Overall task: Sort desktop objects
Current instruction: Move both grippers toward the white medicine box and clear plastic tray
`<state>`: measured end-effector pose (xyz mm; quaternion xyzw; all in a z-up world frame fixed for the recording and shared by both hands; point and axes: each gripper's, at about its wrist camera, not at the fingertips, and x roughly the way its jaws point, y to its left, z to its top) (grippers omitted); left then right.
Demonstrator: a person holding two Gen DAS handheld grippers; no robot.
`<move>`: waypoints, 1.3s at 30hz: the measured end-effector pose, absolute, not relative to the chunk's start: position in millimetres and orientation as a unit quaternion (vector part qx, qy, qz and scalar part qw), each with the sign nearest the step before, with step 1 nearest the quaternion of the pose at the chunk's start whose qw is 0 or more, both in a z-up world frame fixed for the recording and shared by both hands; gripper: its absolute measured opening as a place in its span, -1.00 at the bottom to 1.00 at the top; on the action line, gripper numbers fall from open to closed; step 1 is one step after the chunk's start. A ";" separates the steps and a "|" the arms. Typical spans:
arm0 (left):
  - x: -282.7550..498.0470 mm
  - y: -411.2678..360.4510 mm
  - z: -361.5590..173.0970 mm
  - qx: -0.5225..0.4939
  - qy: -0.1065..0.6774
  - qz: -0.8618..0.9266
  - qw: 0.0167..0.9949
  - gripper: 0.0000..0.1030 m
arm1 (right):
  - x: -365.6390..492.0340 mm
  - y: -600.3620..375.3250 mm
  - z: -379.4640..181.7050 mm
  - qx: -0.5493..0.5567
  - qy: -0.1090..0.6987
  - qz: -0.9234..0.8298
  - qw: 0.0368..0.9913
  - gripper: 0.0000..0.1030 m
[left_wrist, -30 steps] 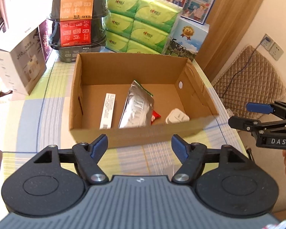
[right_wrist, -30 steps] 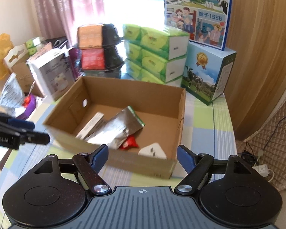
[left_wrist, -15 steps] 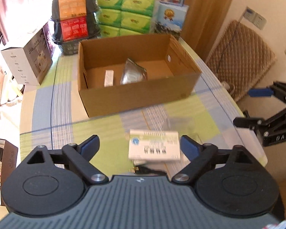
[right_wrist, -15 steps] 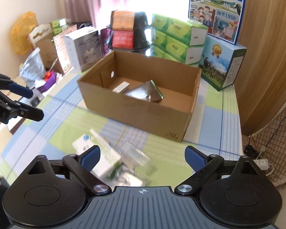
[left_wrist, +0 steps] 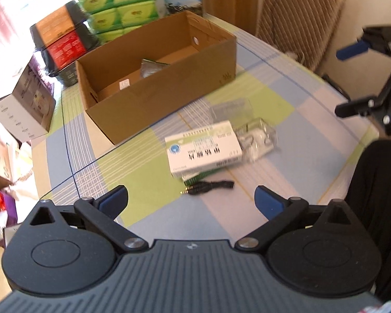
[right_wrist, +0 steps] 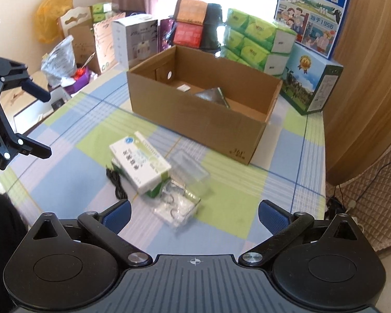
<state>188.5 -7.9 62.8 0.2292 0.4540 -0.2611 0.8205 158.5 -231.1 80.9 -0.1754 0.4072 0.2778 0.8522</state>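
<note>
1. Still to sort, lying loose on the checked surface (right_wrist: 247, 195) in front of the cardboard box (right_wrist: 195, 120): a white-and-green medicine carton (left_wrist: 204, 147), a black audio cable (left_wrist: 208, 189) just beside its near edge, a crumpled clear blister pack (right_wrist: 177, 206) touching its other end, and an empty-looking clear plastic case (right_wrist: 189, 172) nearer the box.
2. Already in the box, as far as visible over the wall: a silver foil pouch (right_wrist: 212, 95) and a slim white pack (left_wrist: 123, 84); anything lower down hidden.
3. Judged partly done: some items boxed, four or so left outside, none in hand.
4. Left gripper (left_wrist: 191, 200) above the near edge of the surface, fingers spread wide and holding nothing, cable and carton straight ahead.
5. Right gripper (right_wrist: 194, 212) likewise wide open and empty, blister pack nearest ahead.
6. Behind the box: stacked green tissue packs (right_wrist: 252, 39), black trays with orange and red labels (right_wrist: 195, 27), a blue milk carton box (right_wrist: 310, 86), a white appliance box (right_wrist: 135, 39).
7. Likely next: closing on the carton or the cable, then carrying it over the box wall.
</note>
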 end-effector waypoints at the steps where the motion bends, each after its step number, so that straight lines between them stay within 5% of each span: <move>1: 186.2 -8.1 60.1 0.237 0.453 -0.265 0.818 0.97 | 156.3 -231.5 78.6 -0.177 0.409 0.279 0.851 0.96; 39: 242.6 -46.8 -38.2 0.441 0.369 -0.441 0.688 0.97 | 199.4 -193.4 -30.0 -0.363 0.409 0.430 0.719 0.96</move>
